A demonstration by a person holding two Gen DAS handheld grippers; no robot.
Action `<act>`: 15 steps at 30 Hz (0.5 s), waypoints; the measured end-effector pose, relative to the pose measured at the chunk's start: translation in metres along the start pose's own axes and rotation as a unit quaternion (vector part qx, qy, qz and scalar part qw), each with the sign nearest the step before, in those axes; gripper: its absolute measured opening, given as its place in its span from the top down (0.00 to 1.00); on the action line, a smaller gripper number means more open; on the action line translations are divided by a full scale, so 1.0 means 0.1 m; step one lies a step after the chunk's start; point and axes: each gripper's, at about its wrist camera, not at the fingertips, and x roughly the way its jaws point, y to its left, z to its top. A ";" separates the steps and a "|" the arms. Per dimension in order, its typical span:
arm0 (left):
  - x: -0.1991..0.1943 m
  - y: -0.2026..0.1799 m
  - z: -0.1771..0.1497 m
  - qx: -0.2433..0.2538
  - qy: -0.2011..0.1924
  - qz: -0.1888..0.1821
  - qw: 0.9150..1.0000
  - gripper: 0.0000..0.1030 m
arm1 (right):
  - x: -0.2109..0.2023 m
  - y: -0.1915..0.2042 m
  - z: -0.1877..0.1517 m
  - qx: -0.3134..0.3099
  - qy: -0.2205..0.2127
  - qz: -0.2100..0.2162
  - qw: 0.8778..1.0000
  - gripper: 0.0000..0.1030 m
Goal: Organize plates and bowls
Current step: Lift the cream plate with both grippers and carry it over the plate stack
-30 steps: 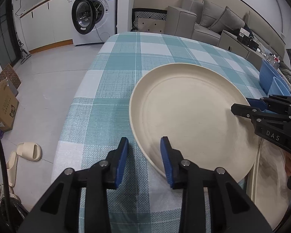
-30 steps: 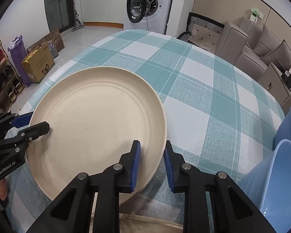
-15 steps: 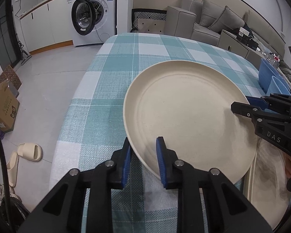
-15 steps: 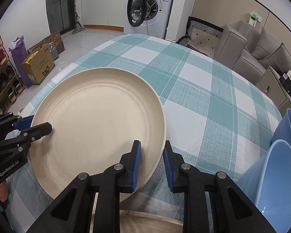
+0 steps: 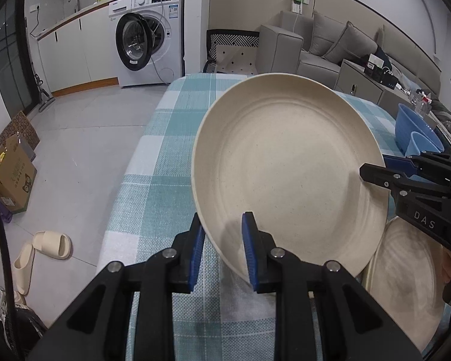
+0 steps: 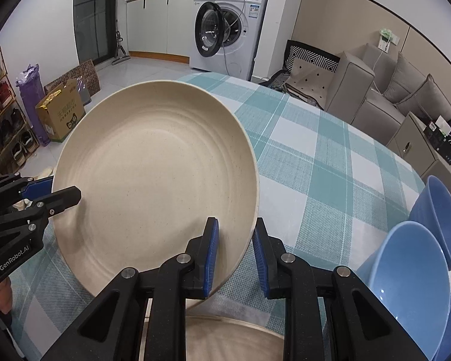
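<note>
Now that the left gripper [image 5: 221, 234] has finished closing, its blue pads clench the rim of the cream plate [image 5: 288, 174] at about seven o'clock on the plate in the left wrist view, where a second ago they stood apart on either side of it. The right gripper [image 6: 234, 237] was already clamped on the opposite rim, at roughly five o'clock in its own view. With both holds made, the plate has risen off the checked tablecloth [image 5: 165, 186] and tilts with its far edge up, so the lift is under way and it can be carried to a stack.

It is broad, round and shallow, matte and faintly speckled, with soft concentric steps inside a low raised rim. A second cream plate [image 5: 406, 276] of the same kind lies flat on the table just below it, at four o'clock in the left view. Glossy blue bowls [image 6: 412, 270], deep and smooth, sit nested at the right gripper's three to four o'clock. Teal and white woven squares pattern the cloth.
</note>
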 end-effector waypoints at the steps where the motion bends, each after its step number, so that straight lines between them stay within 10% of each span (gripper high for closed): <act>1: -0.03 0.00 0.00 0.000 -0.004 0.000 1.000 0.78 | -0.04 0.00 0.00 0.001 -0.003 -0.001 1.000 0.77; 15: -0.35 -0.15 0.05 0.019 -0.044 -0.002 0.999 0.77 | -0.52 -0.05 -0.08 0.016 -0.043 -0.017 0.999 0.77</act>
